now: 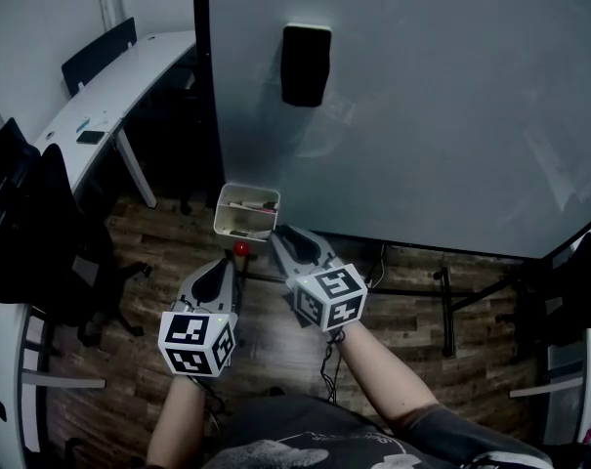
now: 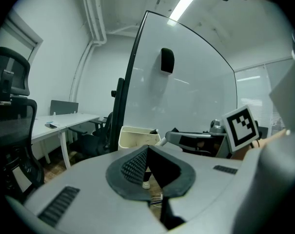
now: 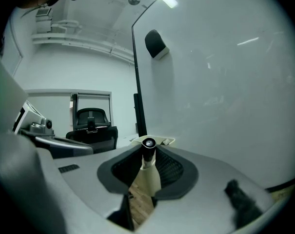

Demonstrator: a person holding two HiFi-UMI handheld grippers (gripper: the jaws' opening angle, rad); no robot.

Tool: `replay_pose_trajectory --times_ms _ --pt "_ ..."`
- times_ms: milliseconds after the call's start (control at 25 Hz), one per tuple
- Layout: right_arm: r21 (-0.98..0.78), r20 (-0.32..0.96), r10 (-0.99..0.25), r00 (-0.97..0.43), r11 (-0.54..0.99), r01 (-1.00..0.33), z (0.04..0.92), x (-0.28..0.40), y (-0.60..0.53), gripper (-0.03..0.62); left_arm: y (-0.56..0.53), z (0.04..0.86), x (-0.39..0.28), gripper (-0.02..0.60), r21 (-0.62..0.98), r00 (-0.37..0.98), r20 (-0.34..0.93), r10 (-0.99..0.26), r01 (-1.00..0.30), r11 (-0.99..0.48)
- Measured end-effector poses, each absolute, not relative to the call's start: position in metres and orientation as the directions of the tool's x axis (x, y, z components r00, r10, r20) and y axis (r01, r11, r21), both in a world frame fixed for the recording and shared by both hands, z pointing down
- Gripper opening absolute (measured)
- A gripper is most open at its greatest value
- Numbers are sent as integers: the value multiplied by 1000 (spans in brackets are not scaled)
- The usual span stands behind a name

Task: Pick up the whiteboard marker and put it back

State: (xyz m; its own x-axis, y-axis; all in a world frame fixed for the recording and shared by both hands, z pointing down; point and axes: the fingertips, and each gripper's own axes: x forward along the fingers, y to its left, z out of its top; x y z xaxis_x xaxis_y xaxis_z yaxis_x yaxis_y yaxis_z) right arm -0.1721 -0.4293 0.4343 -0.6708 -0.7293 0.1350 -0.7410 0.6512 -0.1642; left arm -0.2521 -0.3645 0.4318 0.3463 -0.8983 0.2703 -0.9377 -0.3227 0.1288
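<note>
In the right gripper view, my right gripper (image 3: 148,152) is shut on the whiteboard marker (image 3: 149,175). The marker has a pale barrel, and its black end (image 3: 148,145) points forward at the cream tray (image 3: 163,141) just beyond it. The head view shows that gripper (image 1: 281,234) right beside the tray (image 1: 247,225), which hangs at the whiteboard's lower left corner with other pens inside; the held marker is hidden by the jaws there. My left gripper (image 1: 220,265) sits lower and to the left. In the left gripper view its jaws (image 2: 146,150) meet at the tips with nothing between them.
The large whiteboard (image 1: 422,115) carries a black eraser (image 1: 305,63) high up. A white desk (image 1: 109,96) runs along the left wall. Dark office chairs (image 1: 41,233) stand at the left. The board's metal legs (image 1: 449,306) cross the wooden floor.
</note>
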Motion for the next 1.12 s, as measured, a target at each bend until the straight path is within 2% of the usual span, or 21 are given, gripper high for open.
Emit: replay_pose_trajectory --times_ms 120,280,760,1120 --pt "-154 155 -730 -666 648 -746 440 -170 -427 87 -362 429 -251 14 127 340 263 -903 -940 -317" --pt "-145 167 -739 -653 637 -757 441 -162 -423 118 -355 428 -249 14 130 335 262 -905 -942 -311" --pt "-172 100 -742 -663 643 -746 413 -128 -379 126 -318 410 -221 14 125 317 230 -920 -947 -295" --pt "-171 70 -733 -677 660 -732 390 -85 -326 46 -271 399 -175 14 111 302 221 -927 -952 -284"
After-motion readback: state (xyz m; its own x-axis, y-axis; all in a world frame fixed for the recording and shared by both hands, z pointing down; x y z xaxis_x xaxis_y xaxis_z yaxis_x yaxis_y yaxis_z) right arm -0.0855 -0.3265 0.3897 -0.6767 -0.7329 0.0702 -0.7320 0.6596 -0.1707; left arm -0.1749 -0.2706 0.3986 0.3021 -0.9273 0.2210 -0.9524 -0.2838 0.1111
